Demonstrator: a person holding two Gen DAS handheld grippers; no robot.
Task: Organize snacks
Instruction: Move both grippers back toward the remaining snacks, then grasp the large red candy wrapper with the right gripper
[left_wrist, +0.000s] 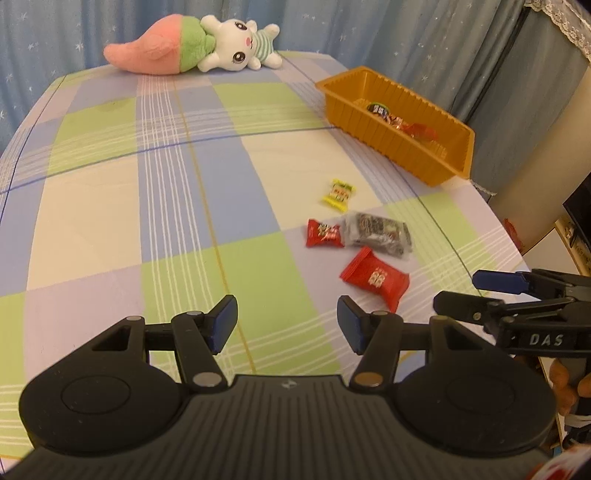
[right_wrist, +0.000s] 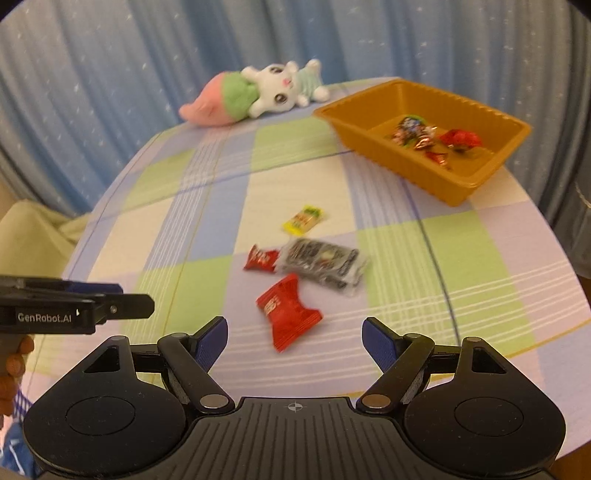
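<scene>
Several wrapped snacks lie loose on the checked tablecloth: a yellow candy (left_wrist: 338, 194) (right_wrist: 304, 220), a small red packet (left_wrist: 324, 233) (right_wrist: 261, 259), a dark clear-wrapped pack (left_wrist: 379, 232) (right_wrist: 322, 266) and a larger red packet (left_wrist: 375, 278) (right_wrist: 288, 312). An orange tray (left_wrist: 391, 144) (right_wrist: 476, 177) at the far right holds a few sweets. My left gripper (left_wrist: 287, 325) is open and empty, short of and left of the large red packet. My right gripper (right_wrist: 294, 341) is open, empty, just short of that same packet. Each gripper shows at the edge of the other's view.
A plush rabbit with a pink and green tail (left_wrist: 192, 46) (right_wrist: 255, 94) lies at the table's far edge, before a blue curtain (left_wrist: 332, 26). The table's right edge (left_wrist: 517, 254) falls off close to the snacks. A hand (right_wrist: 14, 365) holds the left gripper's handle.
</scene>
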